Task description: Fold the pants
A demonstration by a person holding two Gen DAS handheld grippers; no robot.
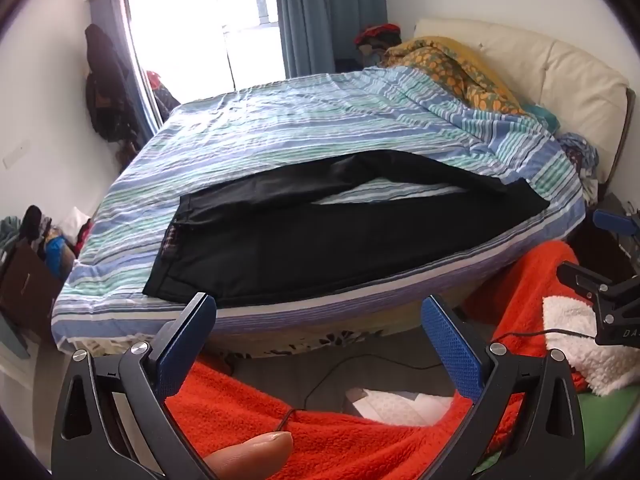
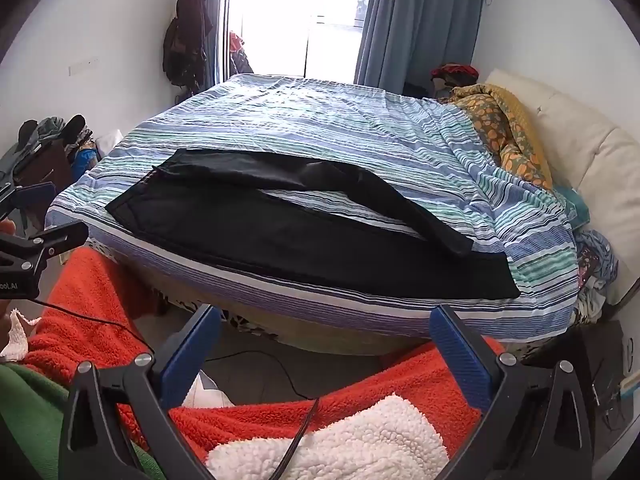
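Black pants [image 1: 320,224] lie spread flat along the near edge of the bed, waistband to the left, the two legs splayed apart toward the right. In the right wrist view the same pants [image 2: 280,232] stretch from left to lower right. My left gripper [image 1: 318,312] hangs open in front of the bed edge, just short of the waist end, nothing between its blue pads. Wide open too, my right gripper [image 2: 326,322] hovers below the mattress edge under the legs, holding nothing. Each gripper shows at the side of the other's view.
The bed wears a blue and green striped sheet [image 1: 304,120]. A yellow patterned quilt [image 1: 452,64] and cream headboard [image 1: 568,76] stand at the right. Red fleece clothing [image 1: 328,440] of the person fills the foreground. Cables run across the floor. Clutter sits left of the bed.
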